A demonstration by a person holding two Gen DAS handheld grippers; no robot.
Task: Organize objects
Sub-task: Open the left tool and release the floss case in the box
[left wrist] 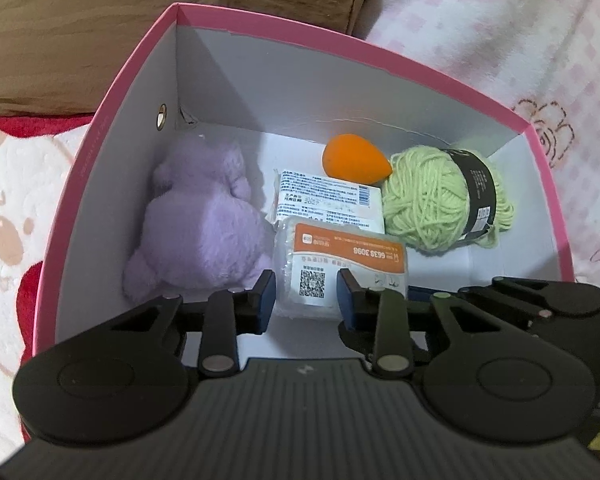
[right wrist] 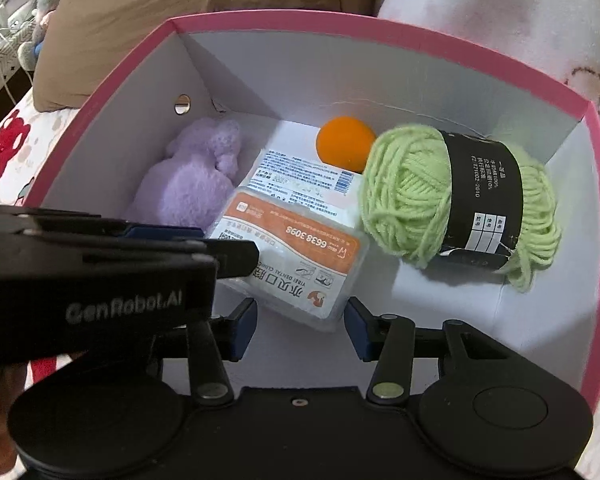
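A pink box (left wrist: 440,76) with white inner walls holds everything. Along its left wall lies a purple plush toy (left wrist: 196,236). An orange egg-shaped sponge (left wrist: 352,158) sits at the back, beside a green yarn ball (left wrist: 428,204) with a black band. A flat white printed pack (left wrist: 328,200) lies in the middle. A clear packet with an orange label (left wrist: 340,256) leans on it. My left gripper (left wrist: 306,300) is shut on that packet's near end. My right gripper (right wrist: 302,326) stands open, the packet's corner (right wrist: 324,312) between its fingers with a gap at the left pad.
The box rests on bedding: a pink rose-print blanket (left wrist: 520,32) to the right and a white cover with red cartoon shapes (left wrist: 8,216) to the left. A brown cushion (left wrist: 100,20) lies behind. The box floor (right wrist: 440,304) in front of the yarn is bare.
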